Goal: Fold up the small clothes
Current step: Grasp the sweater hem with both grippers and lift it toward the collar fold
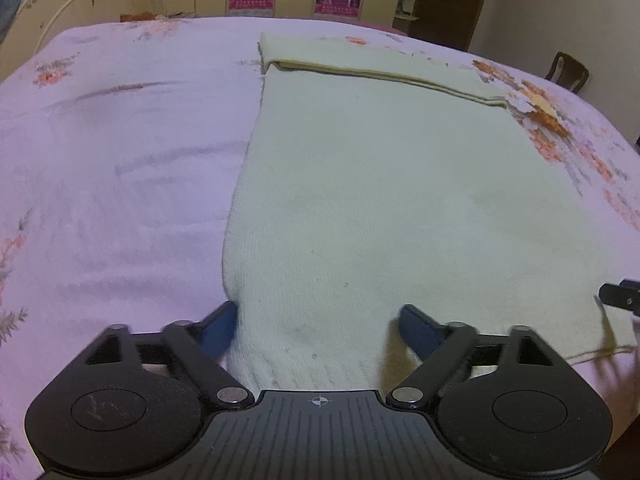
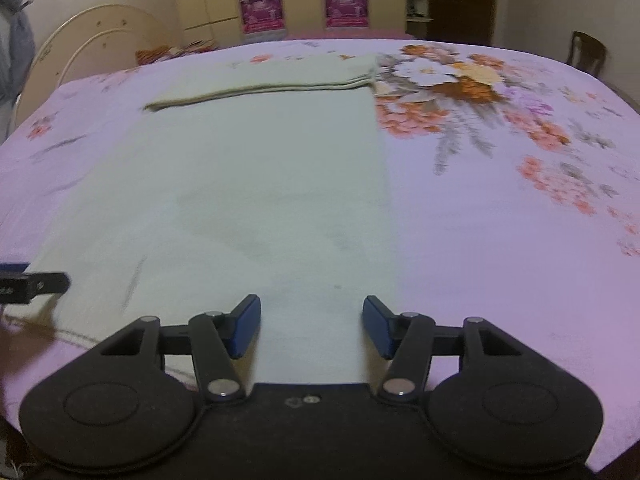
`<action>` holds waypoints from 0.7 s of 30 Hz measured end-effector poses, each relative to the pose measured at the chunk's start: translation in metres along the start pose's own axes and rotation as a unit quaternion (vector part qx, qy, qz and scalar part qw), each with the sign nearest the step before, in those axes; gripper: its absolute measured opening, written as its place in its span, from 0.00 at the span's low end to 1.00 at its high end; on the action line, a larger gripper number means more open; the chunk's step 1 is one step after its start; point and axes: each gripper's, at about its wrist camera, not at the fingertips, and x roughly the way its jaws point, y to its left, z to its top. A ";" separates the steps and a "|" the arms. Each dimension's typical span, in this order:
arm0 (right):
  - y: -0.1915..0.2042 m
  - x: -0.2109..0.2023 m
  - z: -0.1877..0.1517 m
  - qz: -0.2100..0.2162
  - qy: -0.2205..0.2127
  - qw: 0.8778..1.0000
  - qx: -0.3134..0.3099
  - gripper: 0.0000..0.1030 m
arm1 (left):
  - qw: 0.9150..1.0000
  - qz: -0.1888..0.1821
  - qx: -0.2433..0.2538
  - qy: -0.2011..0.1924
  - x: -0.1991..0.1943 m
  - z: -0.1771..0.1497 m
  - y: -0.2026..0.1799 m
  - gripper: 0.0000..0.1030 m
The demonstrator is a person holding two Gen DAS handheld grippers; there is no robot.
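I am holding the left gripper (image 1: 316, 330) wide apart over the near-left corner of the cream garment (image 1: 400, 184), which is lying flat near the bed's (image 1: 120, 200) near edge, far end folded over. My right gripper (image 2: 312, 326) is hovering half-spread at its near-right corner, gripping nothing.

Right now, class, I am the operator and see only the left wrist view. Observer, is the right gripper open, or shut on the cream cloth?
Observer: Open. The right gripper has its blue pads apart and pinches nothing; the cream cloth lies flat between them.
Operator: Where along the cloth's near edge is it?
Observer: At the near right corner. Its right pad is just inside the cloth's right edge, next to the pink bedsheet.
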 end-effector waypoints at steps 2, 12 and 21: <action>-0.007 0.002 -0.002 -0.007 0.006 1.000 0.013 0.55 | 1.000 -0.004 -0.003 -0.002 -0.001 -0.001 0.001 0.69; -0.015 0.009 0.000 0.027 0.046 0.998 0.029 0.18 | 0.996 -0.056 -0.062 0.022 0.002 0.003 0.016 0.10; -0.013 0.004 0.018 0.100 0.031 0.993 0.056 0.07 | 0.992 -0.110 -0.066 -0.013 -0.003 0.029 0.010 0.08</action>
